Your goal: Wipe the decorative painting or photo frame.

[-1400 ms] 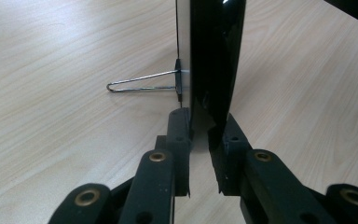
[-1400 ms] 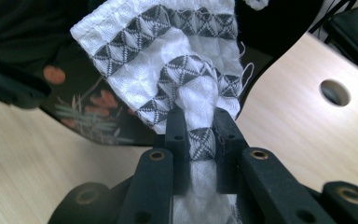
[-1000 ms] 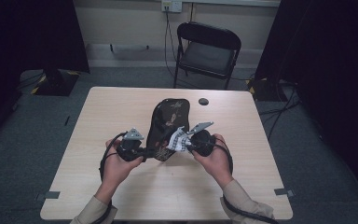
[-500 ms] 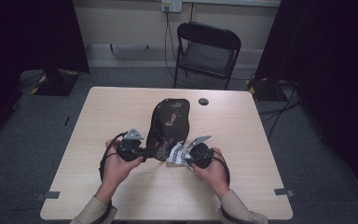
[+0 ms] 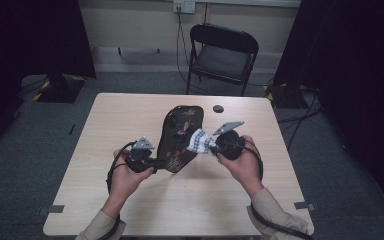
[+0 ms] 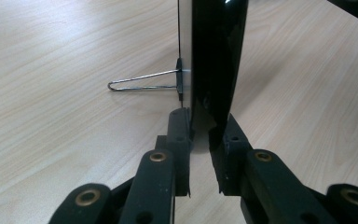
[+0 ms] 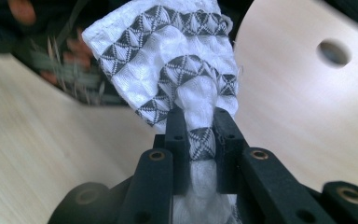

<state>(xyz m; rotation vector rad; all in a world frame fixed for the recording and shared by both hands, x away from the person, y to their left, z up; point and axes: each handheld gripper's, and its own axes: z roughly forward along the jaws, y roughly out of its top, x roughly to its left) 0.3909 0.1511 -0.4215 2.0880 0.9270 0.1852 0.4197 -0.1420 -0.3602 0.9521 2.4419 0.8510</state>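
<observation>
A black lacquered tray (image 5: pixel 179 131) with a painted flower pattern stands on edge on the table (image 5: pixel 130 210), tilted. My left gripper (image 5: pixel 153 163) is shut on its lower edge; in the left gripper view the jaws (image 6: pixel 200 126) clamp the glossy tray edge (image 6: pixel 216 56), and a wire hanger (image 6: pixel 142 81) sticks out from its back. My right gripper (image 5: pixel 216 146) is shut on a bunched white cloth (image 5: pixel 198 141) with a grey diamond pattern. The cloth (image 7: pixel 168 60) rests against the tray's (image 7: pixel 51 70) right side.
A round dark hole (image 5: pixel 218 108) sits in the tabletop behind the tray, also seen as a hole (image 7: pixel 333 52) in the right gripper view. A black folding chair (image 5: pixel 222 55) stands beyond the table's far edge. Cables lie on the floor.
My right hand dipped toward the table's near side, then rose again with the cloth to the tray's right side. The left hand kept its grip in place.
</observation>
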